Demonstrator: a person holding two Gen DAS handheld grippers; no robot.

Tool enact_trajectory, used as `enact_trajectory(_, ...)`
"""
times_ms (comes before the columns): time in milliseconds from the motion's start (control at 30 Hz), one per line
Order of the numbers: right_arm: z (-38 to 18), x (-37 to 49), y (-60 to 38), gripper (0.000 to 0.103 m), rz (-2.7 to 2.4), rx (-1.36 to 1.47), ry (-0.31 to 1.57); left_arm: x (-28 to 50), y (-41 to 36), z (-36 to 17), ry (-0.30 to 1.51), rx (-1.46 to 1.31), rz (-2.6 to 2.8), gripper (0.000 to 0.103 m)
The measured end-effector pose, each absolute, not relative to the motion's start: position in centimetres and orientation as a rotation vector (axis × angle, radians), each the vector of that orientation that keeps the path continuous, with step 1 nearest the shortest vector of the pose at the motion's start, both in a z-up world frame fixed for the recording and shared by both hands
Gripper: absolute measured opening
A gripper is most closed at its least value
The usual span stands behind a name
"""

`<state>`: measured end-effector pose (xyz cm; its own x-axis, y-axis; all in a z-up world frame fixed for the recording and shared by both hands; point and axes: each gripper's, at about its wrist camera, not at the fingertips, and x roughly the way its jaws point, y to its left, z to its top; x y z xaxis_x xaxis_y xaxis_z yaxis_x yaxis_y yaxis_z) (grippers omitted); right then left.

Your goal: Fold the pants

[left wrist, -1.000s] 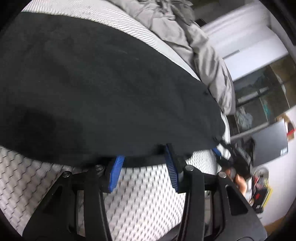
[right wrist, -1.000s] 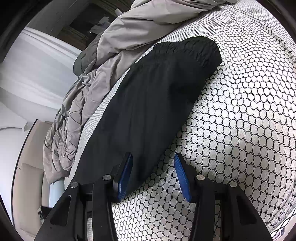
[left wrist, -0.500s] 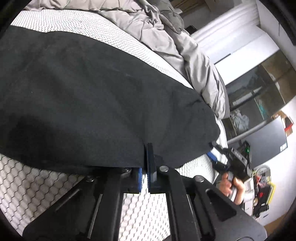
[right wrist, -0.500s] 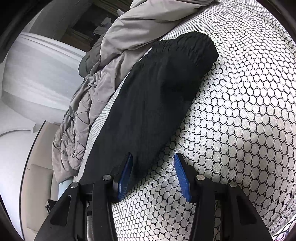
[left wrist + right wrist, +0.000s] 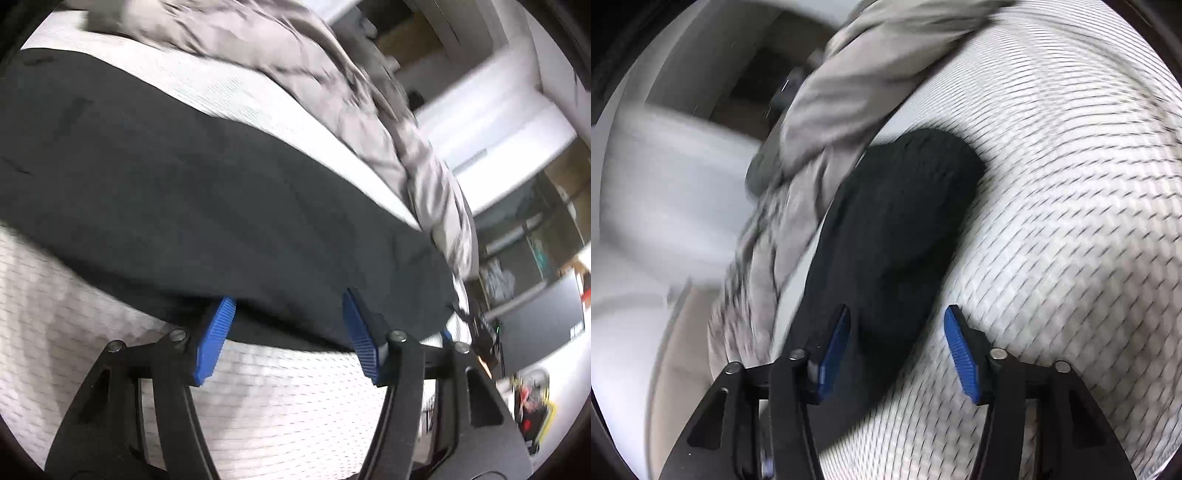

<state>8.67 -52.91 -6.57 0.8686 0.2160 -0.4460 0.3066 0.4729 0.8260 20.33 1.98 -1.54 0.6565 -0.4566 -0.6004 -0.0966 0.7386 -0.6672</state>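
Already laid out long and flat, the black pants (image 5: 207, 199) stretch across a bed (image 5: 295, 398) covered in a white honeycomb-print sheet, with a rumpled grey duvet (image 5: 332, 85) heaped along the far side of the pants. At the pants' near edge, the left tool (image 5: 288, 336) is opening, its blue pads apart on either side of the hem line and pressing on nothing; the cloth edge lies just beyond the pads, though blur hides whether a fold sits between them. Farther right along the pants, the right tool (image 5: 897, 354) is opening too, its left pad over the dark cloth, its right pad over bare sheet, gripping nothing. The gathered end of the pants (image 5: 923, 162) lies far from that tool, beside the duvet. Judging by the way it drapes, the fabric is light, soft and limp, likely to sag and slide on the sheet; a pinch on the doubled edge at each end, taking both layers, looks the surest hold for the next fold.
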Motion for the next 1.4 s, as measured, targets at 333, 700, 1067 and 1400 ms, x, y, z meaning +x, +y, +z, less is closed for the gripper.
enact_trajectory(333, -6.9, 12.5, -55.7, 0.031, -0.134, 1.132, 0.445, 14.6, 16.8, -3.2, 0.718, -0.892, 0.103, 0.056)
enact_trajectory(700, -3.1, 4.7, -53.6, 0.018, -0.227, 0.907, 0.516, 10.6, 25.2, -5.7, 0.715, -0.906, 0.211, 0.056)
enact_trajectory(1067, -4.4, 5.9, -54.6, 0.047, -0.217, 0.982, 0.585, 16.0, 27.0, -7.0, 0.710, -0.997, 0.251, 0.041)
enact_trajectory(1400, -5.2, 7.0, -53.8, 0.049, -0.143, 0.930, 0.625, 17.3, 28.5, -7.1, 0.570, -1.115, 0.208, 0.000)
